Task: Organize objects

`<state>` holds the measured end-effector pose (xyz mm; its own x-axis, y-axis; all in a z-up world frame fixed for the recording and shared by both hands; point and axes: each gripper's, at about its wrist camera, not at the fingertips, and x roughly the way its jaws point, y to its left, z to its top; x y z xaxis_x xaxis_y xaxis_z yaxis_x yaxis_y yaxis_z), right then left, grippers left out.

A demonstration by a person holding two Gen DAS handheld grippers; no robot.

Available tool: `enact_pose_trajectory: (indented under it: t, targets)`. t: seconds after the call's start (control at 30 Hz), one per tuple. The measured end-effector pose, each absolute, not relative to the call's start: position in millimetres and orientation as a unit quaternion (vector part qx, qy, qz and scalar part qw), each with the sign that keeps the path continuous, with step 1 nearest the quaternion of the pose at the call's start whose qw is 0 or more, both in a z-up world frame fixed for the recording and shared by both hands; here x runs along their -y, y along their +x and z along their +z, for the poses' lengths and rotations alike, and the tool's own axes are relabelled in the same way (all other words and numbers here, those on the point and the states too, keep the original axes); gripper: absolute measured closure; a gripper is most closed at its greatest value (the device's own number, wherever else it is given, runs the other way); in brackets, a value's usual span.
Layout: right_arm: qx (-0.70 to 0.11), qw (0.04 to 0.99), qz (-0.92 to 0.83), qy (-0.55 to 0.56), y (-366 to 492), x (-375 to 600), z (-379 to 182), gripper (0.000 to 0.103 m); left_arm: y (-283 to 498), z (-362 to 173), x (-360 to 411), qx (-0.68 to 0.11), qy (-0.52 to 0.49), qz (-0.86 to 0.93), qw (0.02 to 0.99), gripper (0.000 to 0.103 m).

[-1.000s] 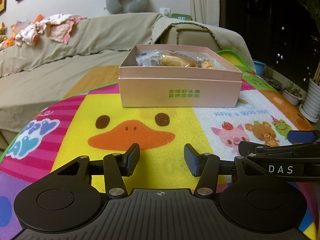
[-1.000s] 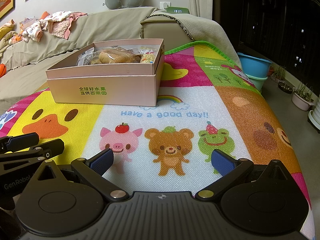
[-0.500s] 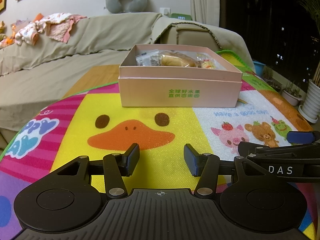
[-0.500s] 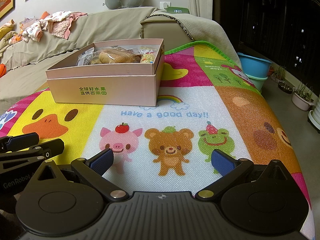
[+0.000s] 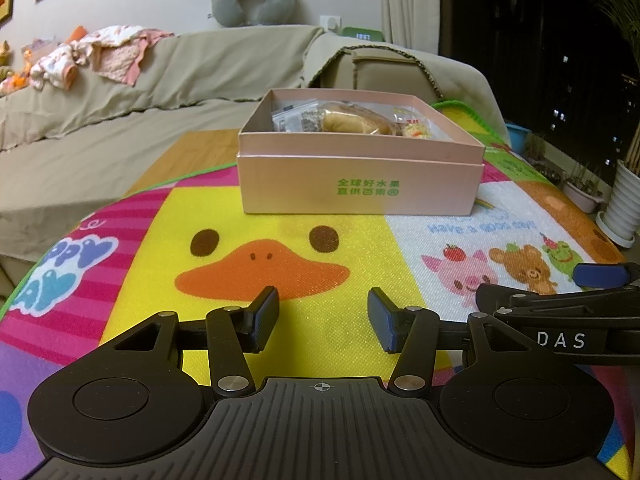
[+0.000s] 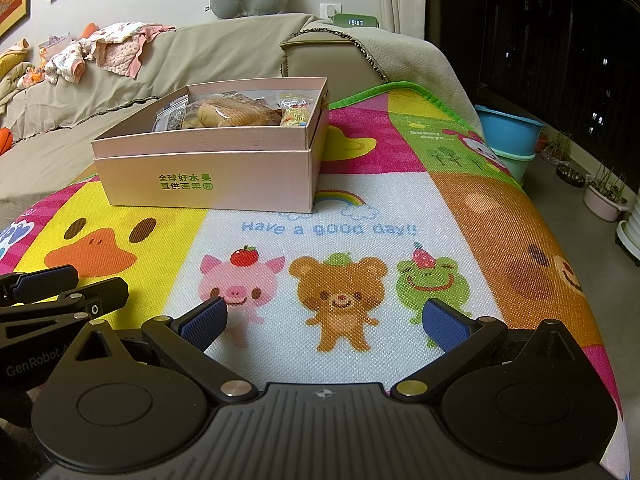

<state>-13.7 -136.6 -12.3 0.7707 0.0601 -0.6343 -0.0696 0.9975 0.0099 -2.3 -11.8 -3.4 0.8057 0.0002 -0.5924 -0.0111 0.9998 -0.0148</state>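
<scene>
On the cartoon mat [image 5: 320,320] we hover with both tongs empty, the left gripper [image 5: 323,318] parted wide, the right gripper [image 6: 325,320] splayed wider, nothing between either pair. Well ahead sits the pink box [image 5: 360,188], open, snack packets [image 6: 232,114] crammed at its far end. Our worry: those slick wrappers could slip from the pads, or a low reach could clip the rim and shove the light box across the mat.

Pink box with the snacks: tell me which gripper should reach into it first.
Probably left. The left gripper faces the pink box head-on, jaws open and empty. The right gripper is open too, but there the box sits off to its left.
</scene>
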Motion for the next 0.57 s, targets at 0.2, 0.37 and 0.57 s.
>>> enact_pose_trajectory:
  t: [0.2, 0.37, 0.57]
  targets:
    - [-0.337, 0.941, 0.034, -0.007, -13.8, 136.6, -12.5, 0.000, -2.4, -3.2, 11.8, -0.312, -0.008, 0.003, 0.950, 0.048]
    - [-0.337, 0.941, 0.035, -0.007, -14.4, 136.7, -12.7, 0.000, -2.5, -3.2, 11.6, -0.312, -0.009, 0.003, 0.950, 0.048]
    - [-0.337, 0.941, 0.035, -0.007, -14.1, 136.7, -12.6, 0.000, -2.2, -3.2, 10.8, -0.312, -0.012, 0.001, 0.950, 0.049]
